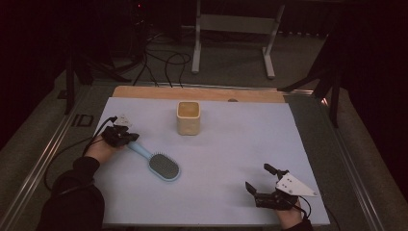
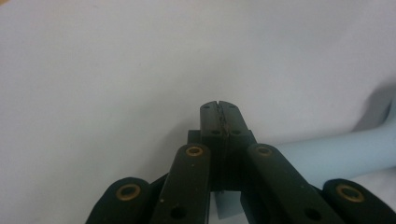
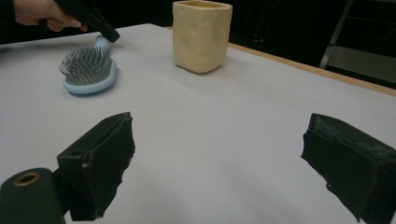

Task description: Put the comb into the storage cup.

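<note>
High view looks forward and down over the whole counter [image 1: 216,144], yellow cup [image 1: 188,118] near center. Left gripper view sits very close to the surface, facing down along its jaws. Right gripper view rides low, facing the cup [image 3: 201,35]; cup and hairbrush [image 3: 88,70] shared with high view.

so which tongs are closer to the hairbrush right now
Left. The left tongs sit right at the end of the hairbrush handle, jaws together. The right tongs are off near the table's front right edge, jaws wide apart, well clear of it.
</note>
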